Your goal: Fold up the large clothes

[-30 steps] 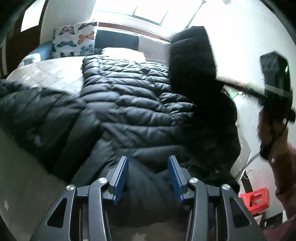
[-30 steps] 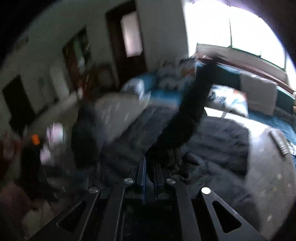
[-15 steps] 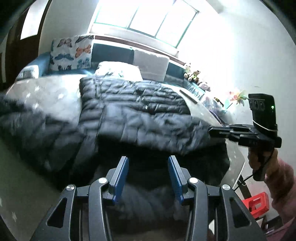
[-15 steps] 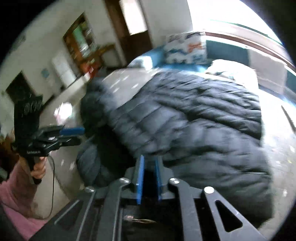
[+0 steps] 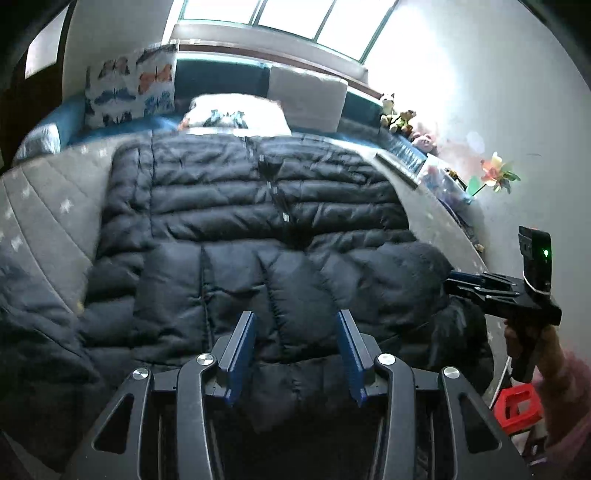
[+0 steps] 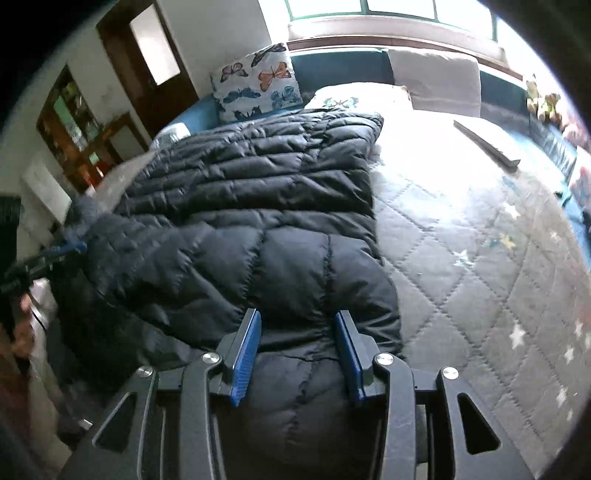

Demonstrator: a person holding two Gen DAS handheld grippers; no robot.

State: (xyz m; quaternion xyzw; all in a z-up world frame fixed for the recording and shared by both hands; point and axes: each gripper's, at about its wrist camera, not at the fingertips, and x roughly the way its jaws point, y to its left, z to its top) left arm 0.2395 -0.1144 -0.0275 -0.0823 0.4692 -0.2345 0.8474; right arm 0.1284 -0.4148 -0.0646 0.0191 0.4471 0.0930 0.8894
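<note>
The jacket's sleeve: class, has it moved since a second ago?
Yes. The sleeve, earlier raised before the window, now lies down across the jacket.

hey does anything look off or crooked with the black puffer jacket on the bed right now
Mostly tidy: the black puffer jacket lies flat on the bed. One oddity: its near end spills over the bed's edge, and a sleeve bunches loosely at the left.

Jacket (image 6: 258, 206) on quilt (image 6: 480, 240), pillows (image 6: 255, 86) behind, quilt bare at right
</note>
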